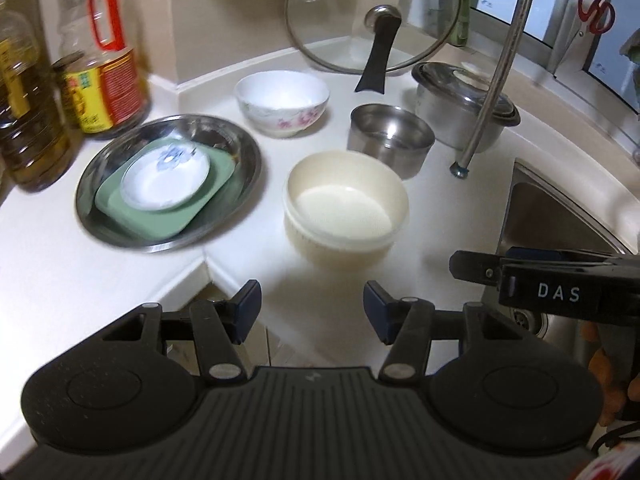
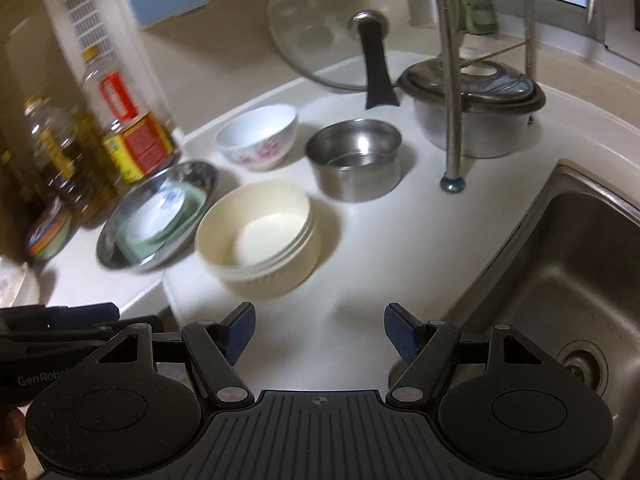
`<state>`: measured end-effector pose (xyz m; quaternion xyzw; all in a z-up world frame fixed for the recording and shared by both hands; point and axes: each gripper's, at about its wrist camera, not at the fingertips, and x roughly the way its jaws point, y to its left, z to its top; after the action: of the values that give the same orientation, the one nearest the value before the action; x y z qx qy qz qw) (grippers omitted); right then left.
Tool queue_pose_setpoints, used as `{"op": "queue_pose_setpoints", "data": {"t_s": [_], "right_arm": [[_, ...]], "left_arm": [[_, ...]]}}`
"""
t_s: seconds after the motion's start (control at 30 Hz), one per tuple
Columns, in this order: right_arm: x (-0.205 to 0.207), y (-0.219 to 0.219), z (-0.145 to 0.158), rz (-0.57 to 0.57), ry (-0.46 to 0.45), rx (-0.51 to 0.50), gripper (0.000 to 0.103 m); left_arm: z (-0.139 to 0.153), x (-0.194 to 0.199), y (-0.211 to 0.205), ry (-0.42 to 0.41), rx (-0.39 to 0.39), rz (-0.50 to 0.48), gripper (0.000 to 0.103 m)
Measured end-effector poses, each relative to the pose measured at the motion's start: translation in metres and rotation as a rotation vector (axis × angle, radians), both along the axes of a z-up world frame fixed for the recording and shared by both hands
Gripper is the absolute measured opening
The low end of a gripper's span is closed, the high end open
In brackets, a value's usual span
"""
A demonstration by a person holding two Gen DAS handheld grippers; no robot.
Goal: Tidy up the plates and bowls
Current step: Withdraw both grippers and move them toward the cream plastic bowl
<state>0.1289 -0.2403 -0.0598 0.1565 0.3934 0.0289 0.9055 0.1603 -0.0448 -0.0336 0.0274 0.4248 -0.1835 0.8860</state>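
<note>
A steel plate (image 1: 120, 236) (image 2: 108, 256) holds a green square plate (image 1: 208, 208) (image 2: 140, 250) with a small white dish (image 1: 164, 180) (image 2: 156, 216) on top. Nested cream bowls (image 1: 344, 208) (image 2: 256, 240) stand on the white counter. Behind them are a white floral bowl (image 1: 282, 100) (image 2: 258, 136) and a small steel bowl (image 1: 390, 140) (image 2: 354, 164). My left gripper (image 1: 312, 316) is open and empty, near the cream bowls. My right gripper (image 2: 320, 330) is open and empty, in front of the cream bowls; it also shows at the right of the left wrist view (image 1: 520, 276).
Oil bottles (image 1: 100, 60) (image 2: 132, 120) stand at the left. A glass lid (image 1: 372, 20) (image 2: 352, 28) leans on the back wall beside a lidded steel pot (image 1: 460, 108) (image 2: 472, 108). A rack pole (image 1: 488, 92) (image 2: 450, 92) stands by the sink (image 1: 560, 216) (image 2: 560, 272).
</note>
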Motion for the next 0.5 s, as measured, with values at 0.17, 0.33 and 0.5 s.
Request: {"op": "queue_pose_setpoints", "data": {"t_s": [0.17, 0.33, 0.5], "right_arm": [[0.020, -0.001, -0.001, -0.040, -0.014, 0.007, 0.072], [0.037, 0.002, -0.004, -0.067, -0.019, 0.004, 0.072], [0.048, 0.002, -0.006, -0.084, -0.019, 0.000, 0.071]], "left_arm": [[-0.004, 0.030, 0.000, 0.003, -0.007, -0.036, 0.052], [-0.008, 0.055, -0.004, 0.005, -0.009, -0.073, 0.050], [-0.012, 0.073, -0.009, 0.013, -0.011, -0.103, 0.050]]}}
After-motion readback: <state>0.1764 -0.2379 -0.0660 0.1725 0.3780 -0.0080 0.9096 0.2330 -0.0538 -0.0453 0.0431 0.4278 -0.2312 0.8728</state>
